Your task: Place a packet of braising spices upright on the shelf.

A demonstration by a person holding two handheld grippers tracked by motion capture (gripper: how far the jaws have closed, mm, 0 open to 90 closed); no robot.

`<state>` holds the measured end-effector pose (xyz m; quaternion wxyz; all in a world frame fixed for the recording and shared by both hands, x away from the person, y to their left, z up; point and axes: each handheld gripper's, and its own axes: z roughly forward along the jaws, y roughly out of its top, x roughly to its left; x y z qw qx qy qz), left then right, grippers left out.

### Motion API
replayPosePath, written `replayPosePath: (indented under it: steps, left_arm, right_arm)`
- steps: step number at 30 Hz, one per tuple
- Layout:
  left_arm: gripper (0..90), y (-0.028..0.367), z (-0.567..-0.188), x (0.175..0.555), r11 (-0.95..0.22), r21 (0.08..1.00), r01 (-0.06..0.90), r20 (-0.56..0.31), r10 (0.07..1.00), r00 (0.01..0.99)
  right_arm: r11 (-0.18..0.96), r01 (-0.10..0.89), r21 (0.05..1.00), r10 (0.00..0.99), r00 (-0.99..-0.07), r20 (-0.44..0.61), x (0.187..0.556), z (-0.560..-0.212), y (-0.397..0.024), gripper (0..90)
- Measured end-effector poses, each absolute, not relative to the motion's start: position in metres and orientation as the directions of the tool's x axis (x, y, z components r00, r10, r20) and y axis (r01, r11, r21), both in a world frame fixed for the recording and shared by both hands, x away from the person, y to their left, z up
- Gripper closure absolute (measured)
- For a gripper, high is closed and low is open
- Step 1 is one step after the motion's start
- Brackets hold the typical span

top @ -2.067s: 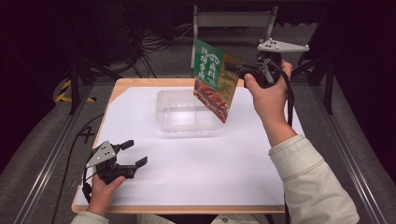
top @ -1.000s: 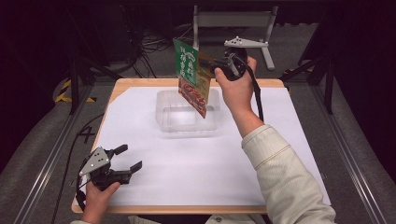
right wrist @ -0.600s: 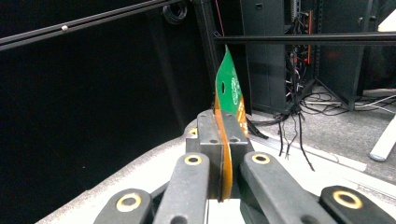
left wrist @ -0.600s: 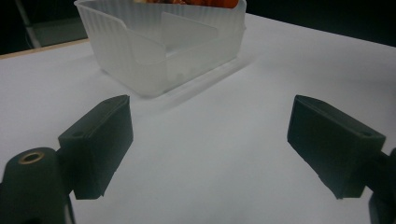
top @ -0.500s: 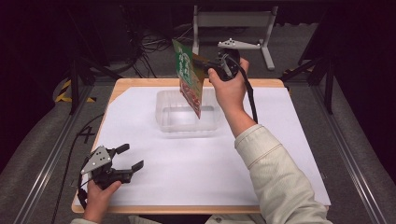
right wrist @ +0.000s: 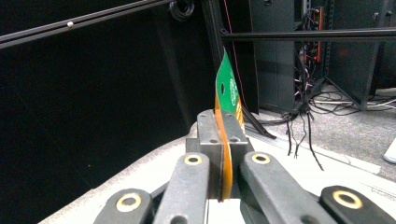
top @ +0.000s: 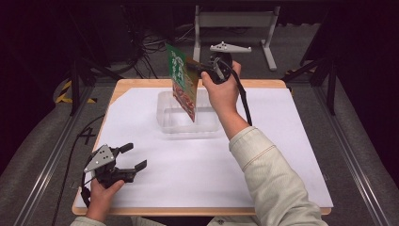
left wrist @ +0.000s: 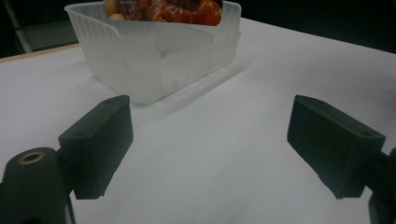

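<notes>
A flat snack packet [top: 182, 81], green at the top and red-orange below, hangs upright above a clear plastic tub [top: 170, 123] at the back middle of the table. My right gripper [top: 197, 68] is shut on the packet's upper edge; in the right gripper view the packet [right wrist: 228, 100] stands edge-on between the closed jaws of the right gripper [right wrist: 222, 126]. My left gripper [top: 134, 157] rests open near the front left edge, nothing between its fingers [left wrist: 100, 140]. In the left gripper view the tub [left wrist: 154, 56] stands ahead with the packet's red lower end over its rim.
White paper [top: 282, 141] covers the wooden table [top: 131, 84]. A grey metal stand [top: 235, 21] and cables lie on the floor beyond the far edge. Dark floor and rails flank both sides.
My right gripper has carried the packet leftward and turned it edge-on, bringing it over the tub. The left gripper has stayed near the front left edge, shifting only slightly.
</notes>
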<state>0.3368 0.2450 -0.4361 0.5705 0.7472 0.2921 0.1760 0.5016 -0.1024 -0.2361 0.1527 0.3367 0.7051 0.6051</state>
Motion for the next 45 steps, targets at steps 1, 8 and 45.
replayPosePath:
  steps: [1, 8, 45]
  left_arm:
    - [14.9, 0.245, -0.436, 0.337, -0.179, 0.955, 0.236, -0.070, 0.637, 0.768]
    - [15.0, 0.244, -0.436, 0.338, -0.178, 0.955, 0.236, -0.072, 0.634, 0.770]
    - [15.0, 0.246, -0.436, 0.336, -0.175, 0.955, 0.240, -0.077, 0.634, 0.769]
  right_arm:
    - [0.041, 0.289, 0.957, 0.660, -0.727, 0.191, 0.502, -0.237, -0.102, 90.0]
    - [0.051, 0.289, 0.956, 0.664, -0.725, 0.184, 0.504, -0.243, -0.098, 90.0]
    - [0.120, 0.289, 0.950, 0.687, -0.715, 0.131, 0.517, -0.266, -0.090, 90.0]
